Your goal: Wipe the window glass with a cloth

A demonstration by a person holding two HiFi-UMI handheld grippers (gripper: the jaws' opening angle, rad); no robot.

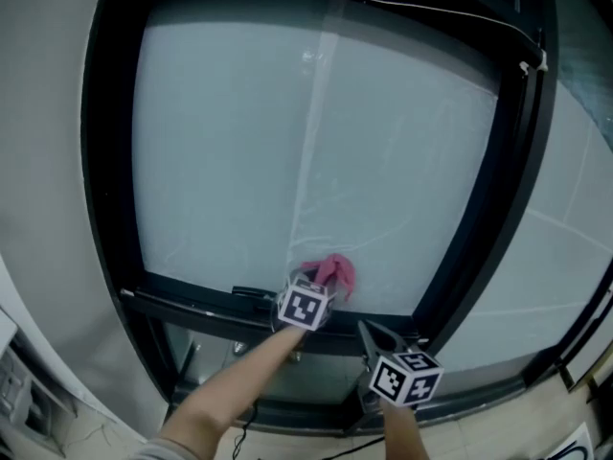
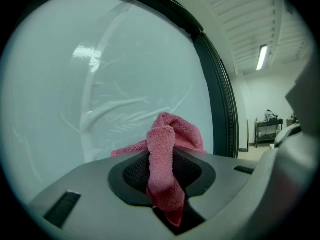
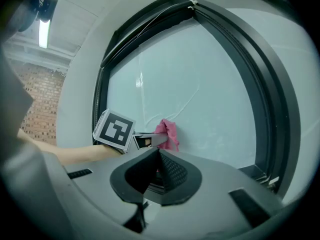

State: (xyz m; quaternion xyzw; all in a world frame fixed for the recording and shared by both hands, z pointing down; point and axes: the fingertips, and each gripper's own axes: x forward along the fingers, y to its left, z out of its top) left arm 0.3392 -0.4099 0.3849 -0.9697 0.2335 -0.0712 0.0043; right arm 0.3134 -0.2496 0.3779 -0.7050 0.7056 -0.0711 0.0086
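Observation:
A pink cloth (image 1: 335, 272) is pressed against the lower part of the window glass (image 1: 306, 151), just above the black bottom frame. My left gripper (image 1: 324, 290) is shut on this cloth; in the left gripper view the cloth (image 2: 166, 159) bulges up from between the closed jaws against the frosted pane (image 2: 100, 74). My right gripper (image 1: 372, 336) hangs lower right, below the pane, off the glass, with its jaws together and nothing in them. The right gripper view shows the left gripper's marker cube (image 3: 114, 129) and the cloth (image 3: 168, 133) on the glass (image 3: 200, 94).
A thick black window frame (image 1: 517, 190) surrounds the pane, with a second pane (image 1: 575, 257) to the right. A grey wall (image 1: 48, 161) lies left. Streaks run across the glass (image 1: 316, 209). A black shelf (image 2: 265, 130) stands far off indoors.

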